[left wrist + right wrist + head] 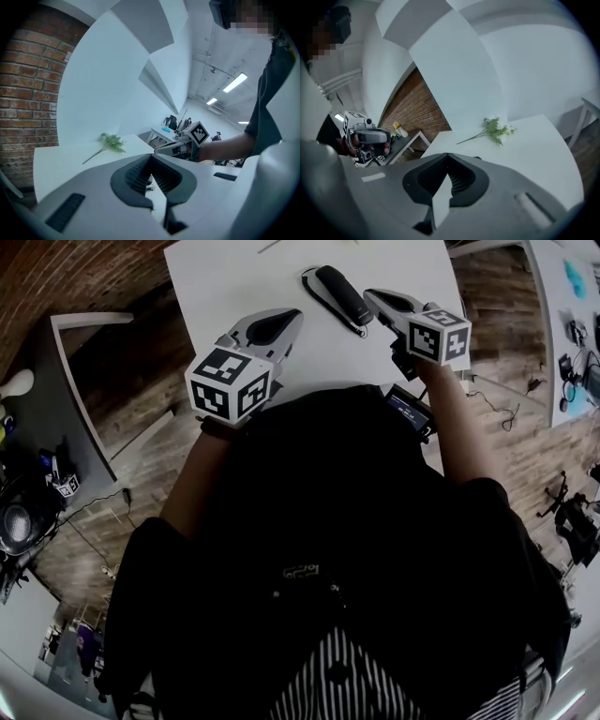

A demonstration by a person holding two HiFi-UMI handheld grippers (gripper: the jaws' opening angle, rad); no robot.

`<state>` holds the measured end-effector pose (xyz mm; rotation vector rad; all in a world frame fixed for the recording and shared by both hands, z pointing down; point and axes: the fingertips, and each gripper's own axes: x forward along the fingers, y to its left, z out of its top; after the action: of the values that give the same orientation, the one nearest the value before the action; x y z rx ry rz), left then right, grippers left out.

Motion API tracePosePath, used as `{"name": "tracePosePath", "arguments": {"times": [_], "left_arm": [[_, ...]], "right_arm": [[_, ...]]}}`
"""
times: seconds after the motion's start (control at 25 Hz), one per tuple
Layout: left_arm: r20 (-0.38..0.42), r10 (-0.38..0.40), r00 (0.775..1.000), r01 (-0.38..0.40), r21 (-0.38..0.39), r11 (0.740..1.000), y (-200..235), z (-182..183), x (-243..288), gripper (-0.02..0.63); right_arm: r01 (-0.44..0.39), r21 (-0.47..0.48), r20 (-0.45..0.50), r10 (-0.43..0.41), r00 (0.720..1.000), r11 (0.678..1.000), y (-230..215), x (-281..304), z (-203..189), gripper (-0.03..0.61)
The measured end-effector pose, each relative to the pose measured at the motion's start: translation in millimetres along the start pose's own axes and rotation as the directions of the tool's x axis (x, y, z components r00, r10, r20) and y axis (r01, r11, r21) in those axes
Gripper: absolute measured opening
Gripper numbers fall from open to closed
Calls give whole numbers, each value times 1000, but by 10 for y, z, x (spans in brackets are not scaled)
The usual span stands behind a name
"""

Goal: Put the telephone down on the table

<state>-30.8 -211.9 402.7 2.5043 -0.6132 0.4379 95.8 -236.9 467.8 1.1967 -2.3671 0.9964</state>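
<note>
1. The left gripper has its fingers together, with nothing between them.
2. The right gripper has its fingers together and is empty.
3. The telephone lies flat on the white table, just left of the right fingertips and apart from the left fingertips.
4. A green sprig lies on the table, well beyond the 2 sets of fingertips.

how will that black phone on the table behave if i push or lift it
The phone looks rigid and lies flat, so it would probably slide, not roll. Its thin cord seems floppy and may drag when lifted.
</note>
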Motion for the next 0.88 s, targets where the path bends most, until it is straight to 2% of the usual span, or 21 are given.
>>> {"name": "tracePosePath", "arguments": {"times": [0.2,0.88], "left_arm": [[20,-23,1000,23,6,1000,-85,-4,13,6],[53,-62,997,62,-5,998,-202,-84,-12,6]], "right_arm": [[0,-71,-20,-2,1000,997,242,-102,-128,2],[-38,-105,-56,33,998,994,626,-98,-257,2]]}}
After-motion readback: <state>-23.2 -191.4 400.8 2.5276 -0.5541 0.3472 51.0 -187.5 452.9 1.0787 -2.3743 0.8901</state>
